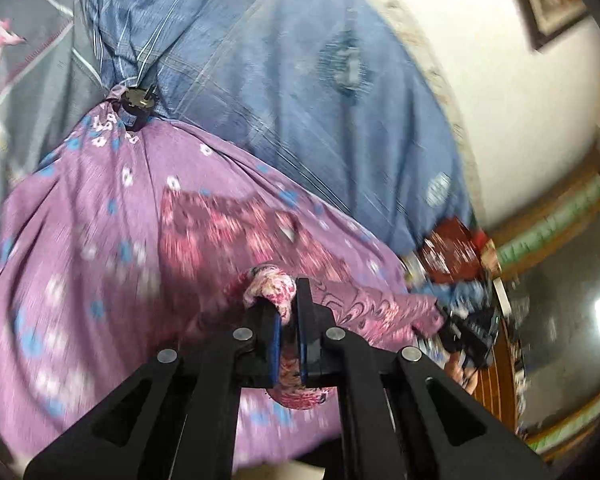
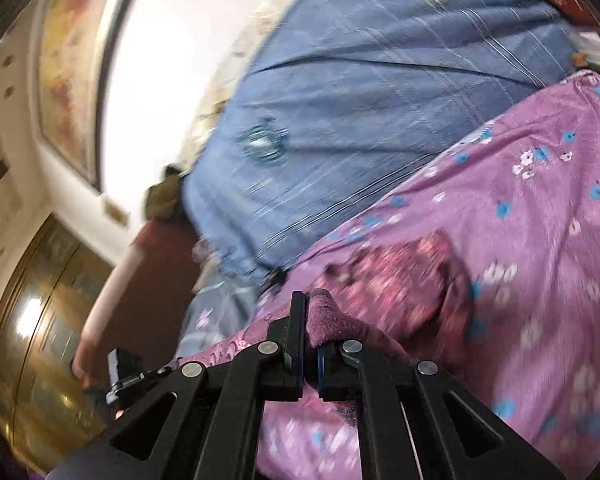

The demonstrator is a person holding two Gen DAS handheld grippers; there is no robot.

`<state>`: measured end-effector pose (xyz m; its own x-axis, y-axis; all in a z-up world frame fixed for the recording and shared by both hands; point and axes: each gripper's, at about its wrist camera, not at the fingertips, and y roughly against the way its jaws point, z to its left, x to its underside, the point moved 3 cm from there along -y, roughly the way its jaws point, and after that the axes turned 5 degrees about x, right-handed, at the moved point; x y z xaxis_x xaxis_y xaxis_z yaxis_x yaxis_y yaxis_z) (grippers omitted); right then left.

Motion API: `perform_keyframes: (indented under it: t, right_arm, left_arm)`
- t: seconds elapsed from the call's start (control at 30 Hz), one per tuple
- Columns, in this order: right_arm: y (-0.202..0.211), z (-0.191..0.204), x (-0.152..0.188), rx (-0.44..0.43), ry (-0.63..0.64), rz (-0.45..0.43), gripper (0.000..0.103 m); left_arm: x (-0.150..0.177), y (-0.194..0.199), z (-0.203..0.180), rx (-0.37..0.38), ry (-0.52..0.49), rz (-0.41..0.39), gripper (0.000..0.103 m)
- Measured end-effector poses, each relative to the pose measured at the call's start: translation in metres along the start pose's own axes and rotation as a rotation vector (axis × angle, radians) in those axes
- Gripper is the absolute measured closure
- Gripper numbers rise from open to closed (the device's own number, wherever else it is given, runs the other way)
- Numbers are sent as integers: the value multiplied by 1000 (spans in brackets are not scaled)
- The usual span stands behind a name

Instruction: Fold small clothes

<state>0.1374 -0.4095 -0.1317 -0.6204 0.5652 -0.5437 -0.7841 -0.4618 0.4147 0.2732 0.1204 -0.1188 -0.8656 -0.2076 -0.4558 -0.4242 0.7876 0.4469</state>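
In the left wrist view, the left tool [image 1: 288, 312] was clamped on a bunched edge of the purple cloth [image 1: 100, 240], which stretched long toward 11 o'clock over the blue bed cover [image 1: 280, 80]. In the right wrist view, the right tool [image 2: 310, 320] pinched another edge; cloth ran toward 2 o'clock. No fold looked finished yet.

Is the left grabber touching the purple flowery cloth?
Touching. The left wrist view shows the left gripper with its jaws pinched on a bunched fold of the purple cloth.
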Motion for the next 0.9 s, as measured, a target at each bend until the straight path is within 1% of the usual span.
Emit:
perform_keyframes:
  t: [0.07, 0.1, 0.17, 0.2, 0.23, 0.27, 0.3, 0.33, 0.37, 0.4, 0.43, 0.47, 0.5, 0.53, 0.57, 0.6, 0.63, 0.7, 0.77, 0.8, 0.83, 0.9]
  right_arm:
    - [-29, -20, -13, 27, -43, 4, 100]
    - [-49, -34, -19, 36, -86, 12, 97]
    - [-84, -59, -29, 65, -155, 27, 90]
    - [-100, -74, -34, 95, -188, 22, 77]
    - [-114, -89, -37, 129, -232, 12, 51]
    - [-122, -100, -38, 155, -261, 1, 42]
    - [-126, -109, -37, 182, -283, -13, 40]
    - [-128, -115, -35, 200, -295, -27, 41]
    - [-128, -115, -33, 200, -279, -31, 41]
    - [-126, -110, -30, 200, -227, -34, 41]
    - [-122, -101, -27, 217, -158, -42, 43]
    - [-119, -91, -23, 235, -92, -45, 45]
    - [-115, -74, -15, 241, 1, -32, 48]
    - [-112, -63, -11, 248, 54, -17, 51]
    - [-108, -46, -1, 260, 136, 3, 51]
    - [-106, -36, 7, 259, 180, 18, 52]
    - [-106, -26, 17, 250, 217, 51, 52]
    - [-116, -10, 39, 242, 259, 160, 55]
    - [-135, 0, 60, 270, 304, 259, 59]
    - [-148, 4, 70, 301, 347, 303, 65]
    - [-165, 9, 78, 342, 402, 336, 70]
    - [-196, 10, 84, 399, 450, 394, 75]
  left_arm:
    - [-26, -38, 25, -54, 35, -11, 98]
    - [-35, -55, 40, -92, 65, -21, 98]
    - [-49, -82, 76, -185, 149, -67, 97]
    - [-52, -90, 94, -226, 192, -107, 97]
    - [-52, -93, 105, -249, 222, -136, 97]
    - [-51, -92, 111, -252, 249, -164, 97]
    - [-48, -89, 113, -236, 263, -195, 96]
    - [-44, -80, 109, -213, 262, -249, 89]
    - [-38, -70, 102, -209, 251, -310, 77]
    - [-30, -59, 91, -215, 226, -379, 68]
    - [-20, -51, 78, -227, 187, -428, 52]
    - [-10, -49, 64, -247, 139, -435, 49]
    - [-4, -51, 54, -269, 106, -423, 49]
    - [4, -55, 44, -295, 82, -402, 49]
    - [10, -61, 36, -289, 67, -373, 49]
    - [20, -71, 26, -248, 37, -323, 49]
    - [22, -77, 21, -229, 15, -293, 49]
    - [35, -91, 16, -236, -24, -212, 49]
    - [42, -108, 24, -243, -20, -139, 49]
    - [42, -116, 33, -242, 2, -106, 49]
    - [40, -122, 40, -230, 17, -90, 49]
    - [32, -132, 52, -192, 61, -66, 49]
